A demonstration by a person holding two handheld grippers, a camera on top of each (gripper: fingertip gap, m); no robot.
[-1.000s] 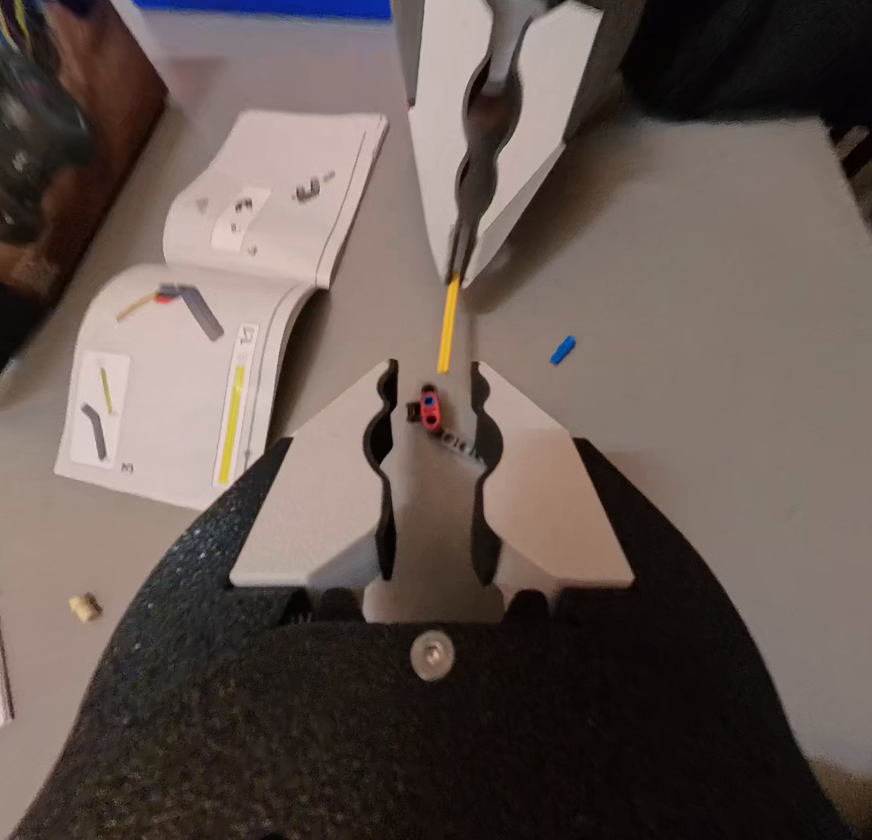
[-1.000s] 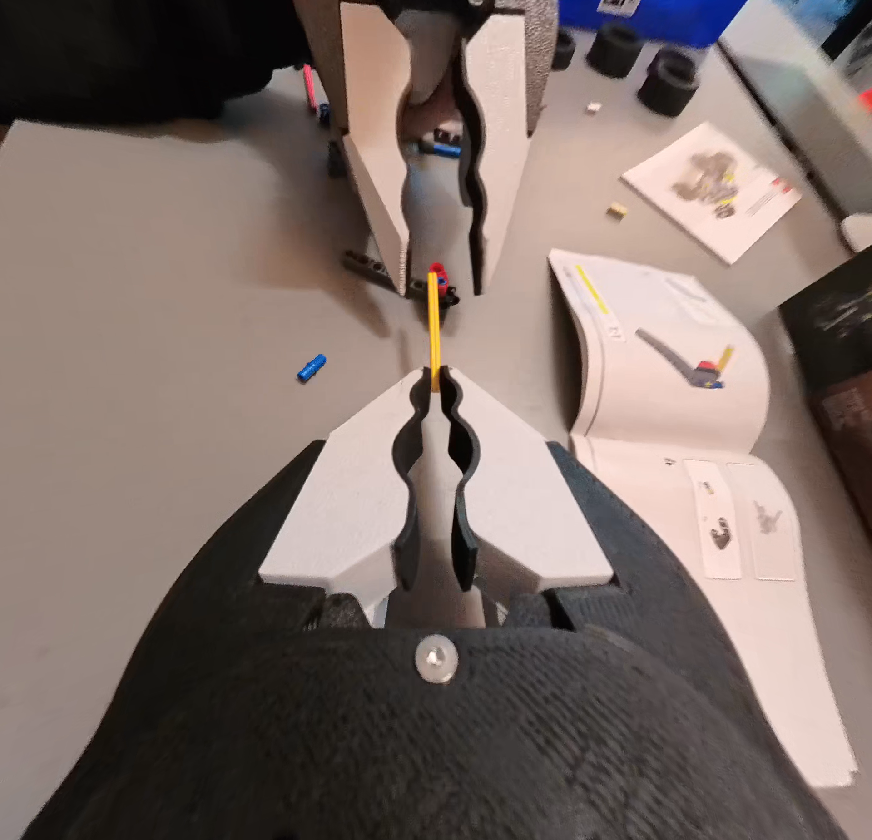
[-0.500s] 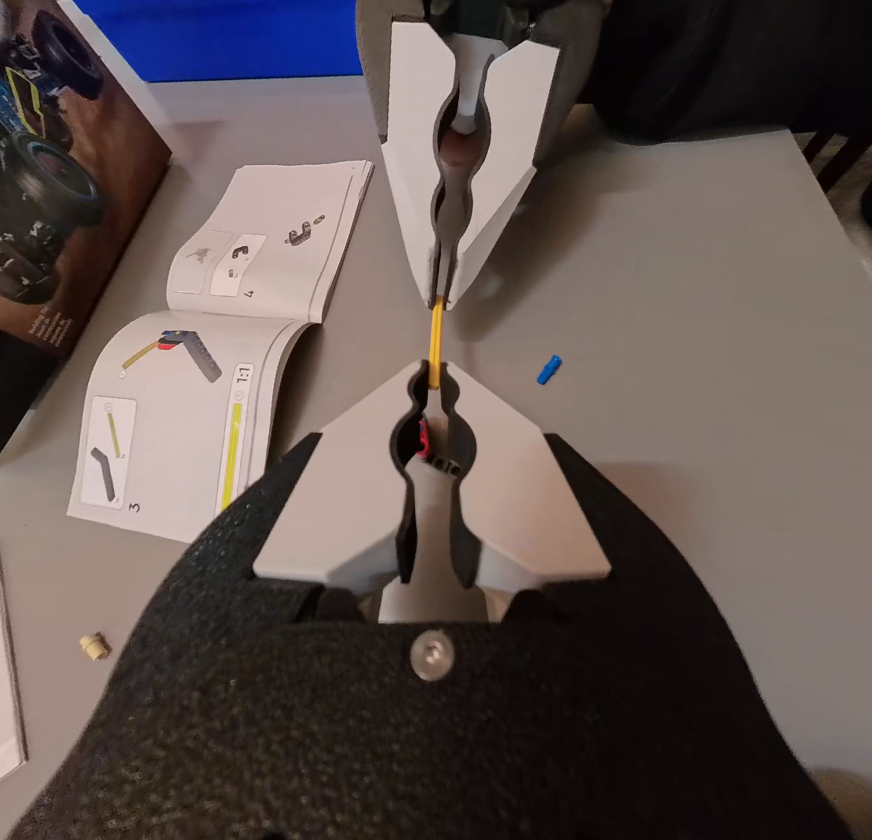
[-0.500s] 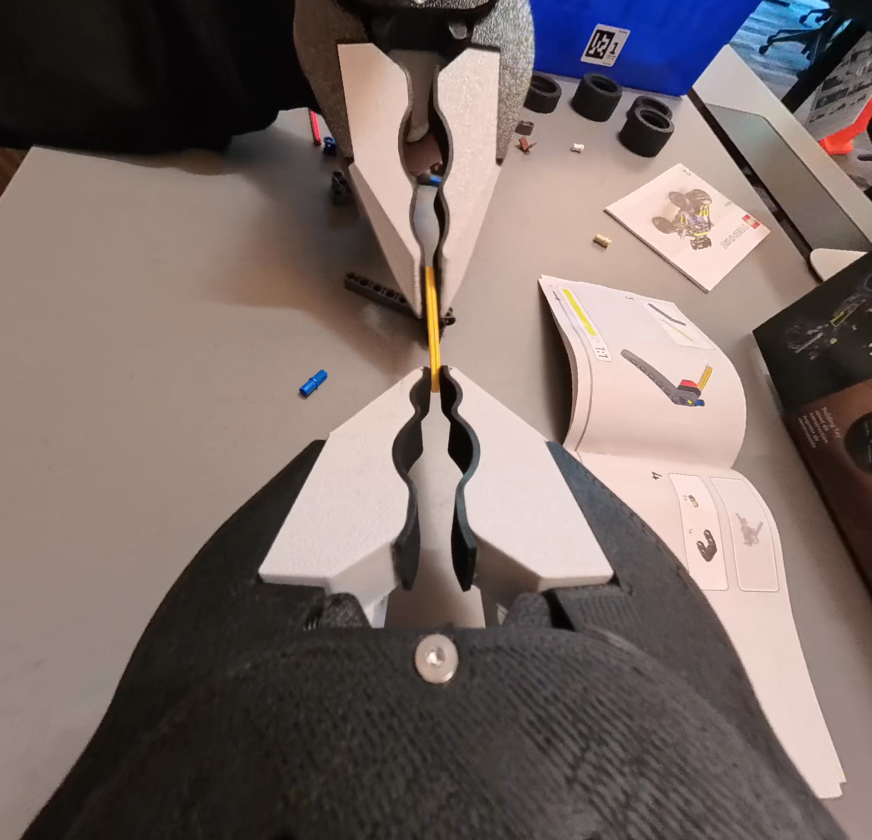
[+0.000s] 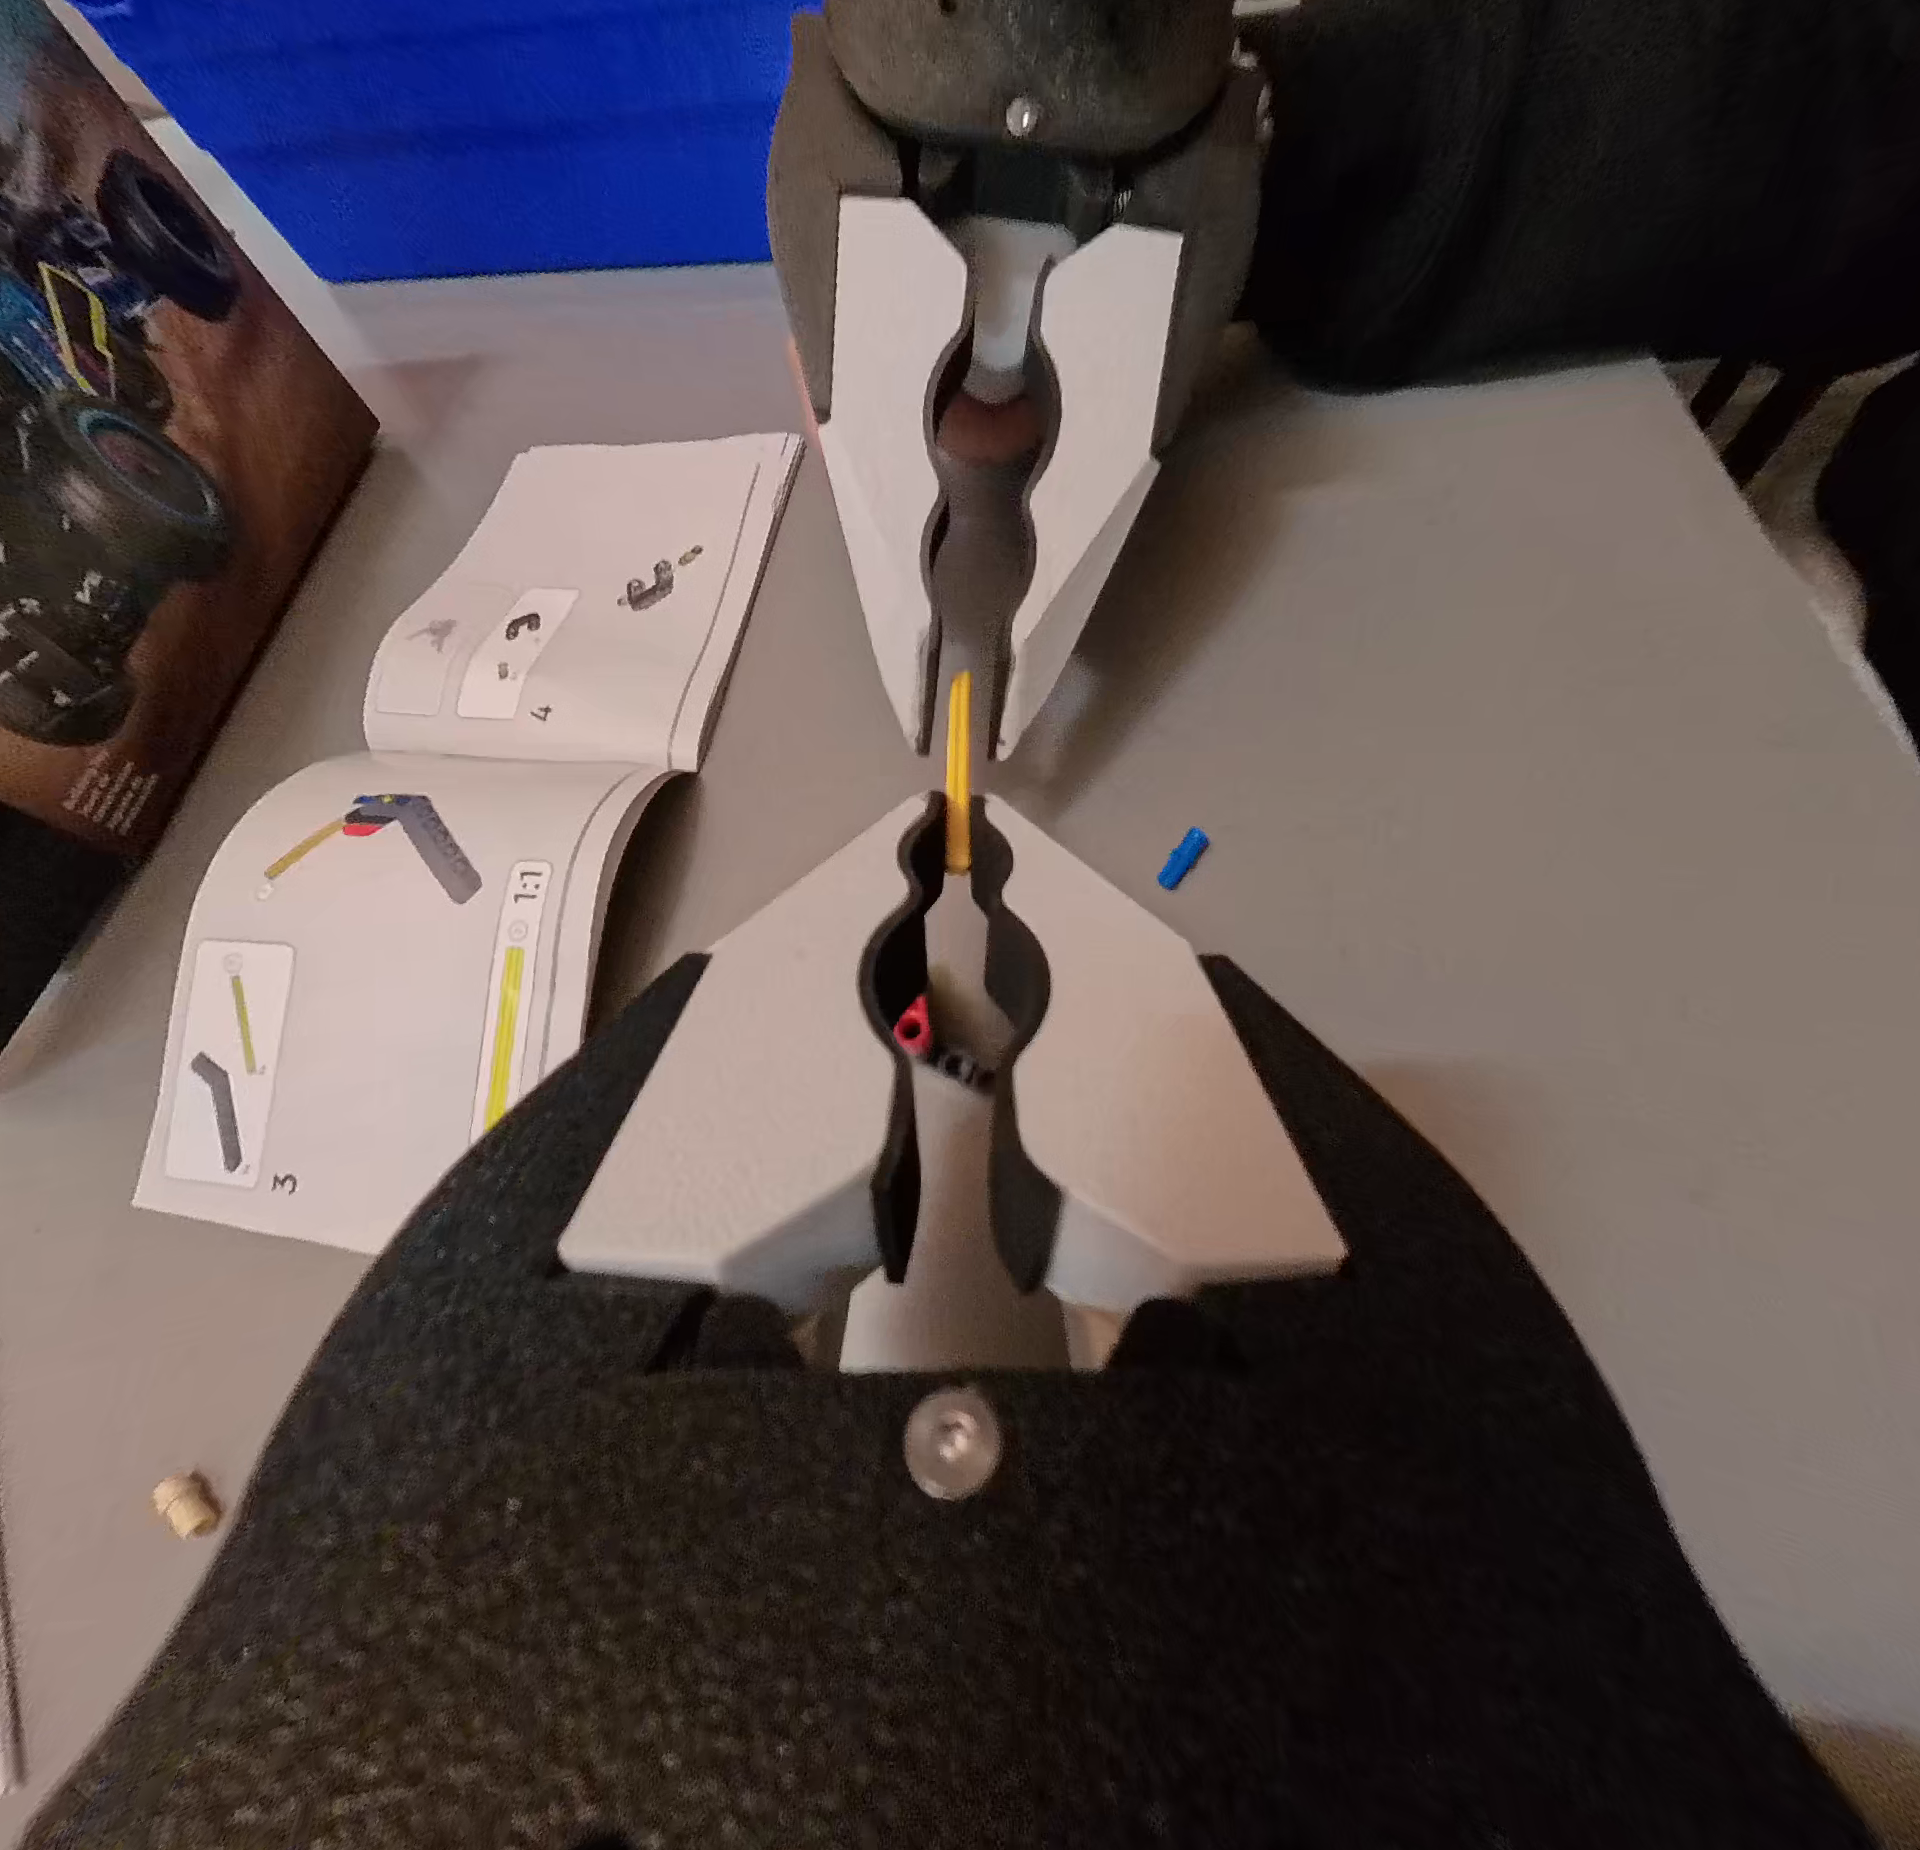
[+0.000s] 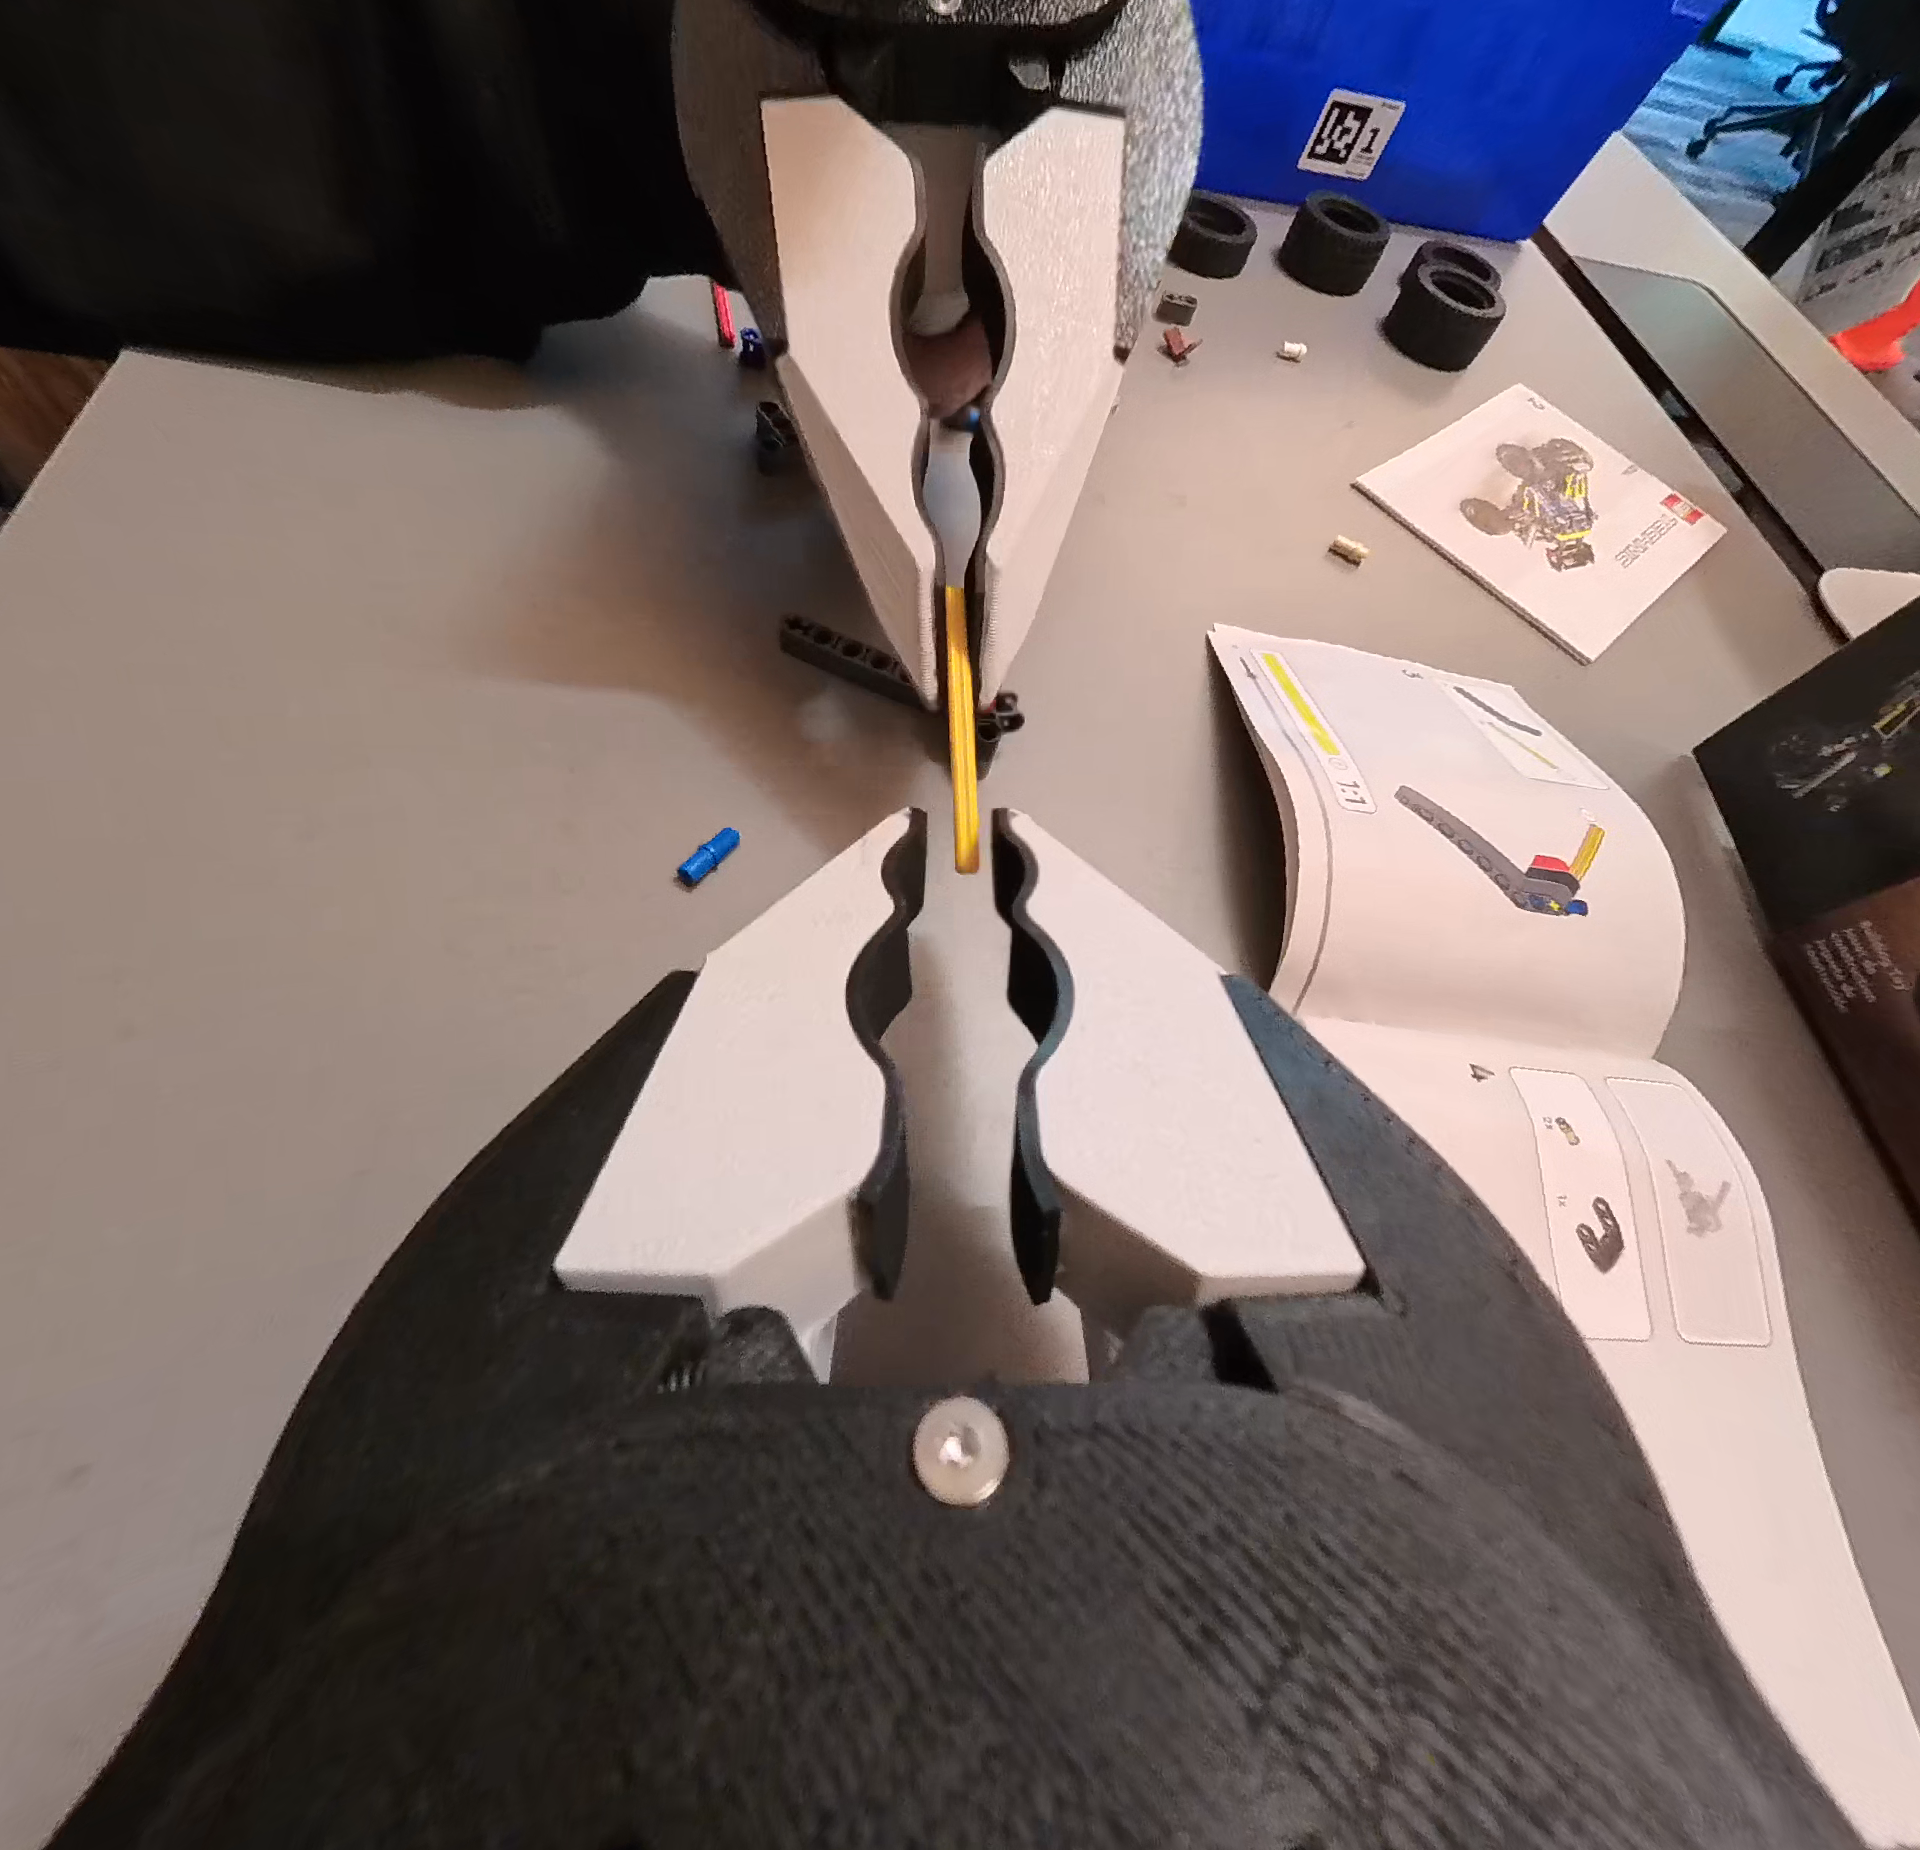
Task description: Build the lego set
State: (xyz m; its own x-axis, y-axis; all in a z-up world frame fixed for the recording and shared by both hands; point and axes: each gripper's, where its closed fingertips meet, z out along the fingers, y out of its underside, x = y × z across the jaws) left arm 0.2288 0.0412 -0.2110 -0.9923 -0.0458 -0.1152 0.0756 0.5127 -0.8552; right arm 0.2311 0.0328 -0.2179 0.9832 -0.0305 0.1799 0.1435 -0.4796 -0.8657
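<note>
A thin yellow axle (image 5: 958,761) spans the gap between my two grippers, which face each other tip to tip. My left gripper (image 5: 956,813) is shut on its one end; in the right wrist view this gripper (image 6: 961,647) comes in from the top. My right gripper (image 6: 958,824) is slightly open, its jaws on either side of the axle's (image 6: 961,751) other end without touching it. A red connector (image 5: 912,1023) on a dark holed beam (image 6: 847,652) lies on the grey table under the left gripper's jaws.
An open instruction booklet (image 5: 416,969) lies beside the grippers, with a set box (image 5: 135,450) behind it. A loose blue pin (image 6: 708,856) lies on the table. Black tyres (image 6: 1444,314), small parts, a second leaflet (image 6: 1538,522) and a blue bin (image 6: 1455,55) are farther off. Left and right tips are no more than a few centimetres apart. The right tips stand about 5 cm off the loose blue pin (image 6: 708,856). The left camera catches it too, in the left wrist view (image 5: 1182,859).
My left gripper moved up to the axle and shut on its free end. My right gripper, which held the axle, has now opened its jaws.
</note>
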